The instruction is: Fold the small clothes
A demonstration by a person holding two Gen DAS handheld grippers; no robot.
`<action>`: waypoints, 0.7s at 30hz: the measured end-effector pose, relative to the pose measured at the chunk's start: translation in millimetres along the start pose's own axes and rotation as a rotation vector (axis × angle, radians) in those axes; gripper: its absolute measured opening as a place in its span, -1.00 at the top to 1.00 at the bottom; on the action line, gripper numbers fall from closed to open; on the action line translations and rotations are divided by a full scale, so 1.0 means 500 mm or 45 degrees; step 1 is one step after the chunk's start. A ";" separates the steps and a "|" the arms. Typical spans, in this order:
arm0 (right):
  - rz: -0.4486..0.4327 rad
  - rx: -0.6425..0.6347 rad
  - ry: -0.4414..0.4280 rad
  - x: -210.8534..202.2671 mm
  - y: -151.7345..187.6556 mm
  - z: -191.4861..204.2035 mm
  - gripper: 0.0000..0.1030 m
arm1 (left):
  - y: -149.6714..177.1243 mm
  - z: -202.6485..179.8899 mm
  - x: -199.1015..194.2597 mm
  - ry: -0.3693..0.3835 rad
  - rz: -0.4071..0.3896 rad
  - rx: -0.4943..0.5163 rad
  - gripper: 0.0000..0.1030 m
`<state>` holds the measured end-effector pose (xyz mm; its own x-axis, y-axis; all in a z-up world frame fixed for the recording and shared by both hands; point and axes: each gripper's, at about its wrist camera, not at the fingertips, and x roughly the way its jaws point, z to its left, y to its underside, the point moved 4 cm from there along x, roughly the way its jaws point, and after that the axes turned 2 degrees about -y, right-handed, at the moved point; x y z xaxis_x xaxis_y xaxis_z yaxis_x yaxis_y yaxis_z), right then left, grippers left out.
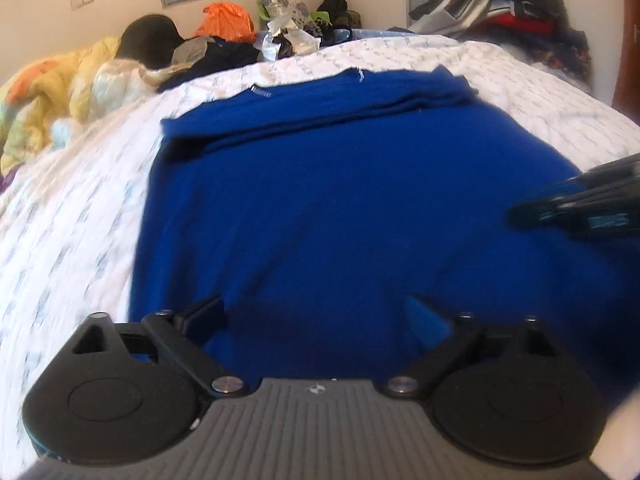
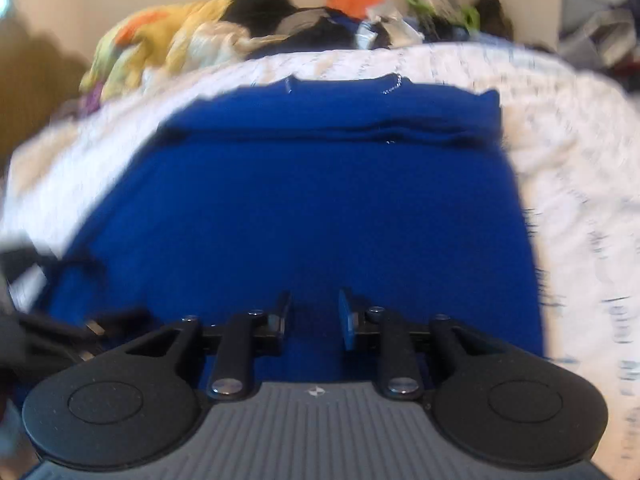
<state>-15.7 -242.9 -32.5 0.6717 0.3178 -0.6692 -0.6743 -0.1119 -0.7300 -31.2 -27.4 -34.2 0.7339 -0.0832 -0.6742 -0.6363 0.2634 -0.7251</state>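
Royal-blue garment flat on white patterned bedspread, far edge folded over in a band.

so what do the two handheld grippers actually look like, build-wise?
Both look identical. The left gripper and right gripper each have a grey ribbed body with a small white diamond-shaped mark, two round black discs at the sides, black linkage arms with silver bolts, and black fingers with blue pads. No cables or sleeves show.
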 end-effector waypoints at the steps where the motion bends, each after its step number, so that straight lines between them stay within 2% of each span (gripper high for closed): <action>1: -0.021 -0.011 0.005 -0.022 0.022 -0.012 0.54 | 0.018 0.017 -0.007 0.017 0.010 -0.044 -1.00; 3: -0.096 0.022 -0.028 -0.063 0.066 -0.041 0.54 | 0.045 0.044 -0.022 0.038 0.007 -0.119 -1.00; 6: -0.156 0.068 -0.066 -0.085 0.103 -0.064 0.54 | 0.055 0.045 -0.032 0.017 -0.022 -0.112 -1.00; 8: -0.129 0.067 -0.055 -0.092 0.099 -0.060 0.54 | 0.044 0.037 -0.029 -0.005 -0.007 -0.115 -1.00; 10: -0.038 0.059 -0.013 -0.092 0.072 -0.046 0.52 | 0.026 0.030 -0.030 -0.023 0.060 -0.135 -0.92; 12: 0.007 0.128 -0.007 -0.101 0.038 -0.036 0.38 | 0.010 0.031 -0.050 0.002 0.064 -0.137 -0.90; 13: -0.016 0.147 -0.049 -0.102 0.016 -0.026 0.14 | -0.002 0.025 -0.047 0.004 0.040 -0.124 -0.96; 14: -0.053 0.137 -0.086 -0.101 -0.008 -0.014 -0.31 | -0.017 0.015 -0.041 -0.007 0.011 -0.099 -0.96; 16: -0.123 0.080 -0.077 -0.082 -0.056 0.005 -0.79 | -0.043 -0.005 -0.021 -0.051 -0.042 -0.040 -0.96; 18: -0.137 0.044 -0.004 -0.039 -0.095 0.011 -0.79 | -0.060 -0.019 0.010 -0.083 -0.042 -0.016 -0.97; 20: -0.063 0.073 0.068 0.016 -0.110 0.002 -0.79 | -0.063 -0.021 0.036 -0.110 -0.001 -0.039 -1.00; 21: -0.012 0.104 0.105 0.041 -0.107 -0.006 -0.79 | -0.059 -0.015 0.036 -0.095 -0.023 -0.081 -1.00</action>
<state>34.9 -233.2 -7.7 0.6991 0.2393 -0.6738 -0.6880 -0.0313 -0.7250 -1.2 -44.0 -26.2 0.7597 -0.0148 -0.6501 -0.6347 0.2007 -0.7463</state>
